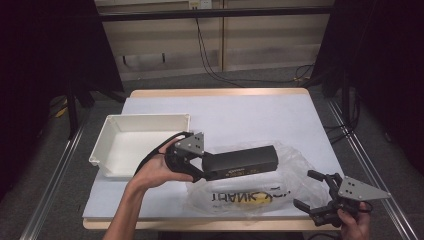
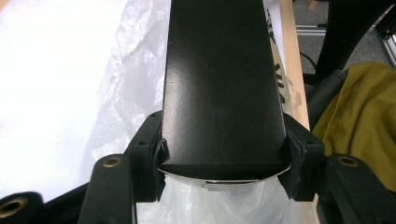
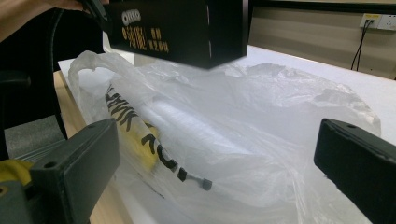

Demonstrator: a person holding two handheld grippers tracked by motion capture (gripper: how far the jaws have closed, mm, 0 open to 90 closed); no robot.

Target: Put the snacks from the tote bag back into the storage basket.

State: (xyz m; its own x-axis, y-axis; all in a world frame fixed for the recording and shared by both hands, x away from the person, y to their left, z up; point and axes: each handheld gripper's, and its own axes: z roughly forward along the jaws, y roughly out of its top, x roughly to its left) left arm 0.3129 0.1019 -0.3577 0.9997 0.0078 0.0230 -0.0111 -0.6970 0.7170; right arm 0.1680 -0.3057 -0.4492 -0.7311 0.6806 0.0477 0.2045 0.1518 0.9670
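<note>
A long black box (image 1: 242,162) hangs level above a clear plastic bag (image 1: 260,192) printed with black letters. My left gripper (image 1: 200,167) is shut on the box's left end; in the left gripper view the pads (image 2: 152,154) press both sides of the black box (image 2: 224,84). The bag (image 3: 243,130) lies crumpled on the white table cover, with something yellow and a thin rod inside it. My right gripper (image 1: 312,192) stands open at the table's front right corner, its jaws pointing at the bag with nothing between them. The box (image 3: 182,28) floats over the bag in the right gripper view.
A white rectangular tray (image 1: 112,132) sits at the table's left, just behind my left hand. The table's wooden front edge (image 1: 200,225) runs close under the bag. Metal frame rails flank both sides. An olive cloth (image 2: 359,112) lies beyond the edge.
</note>
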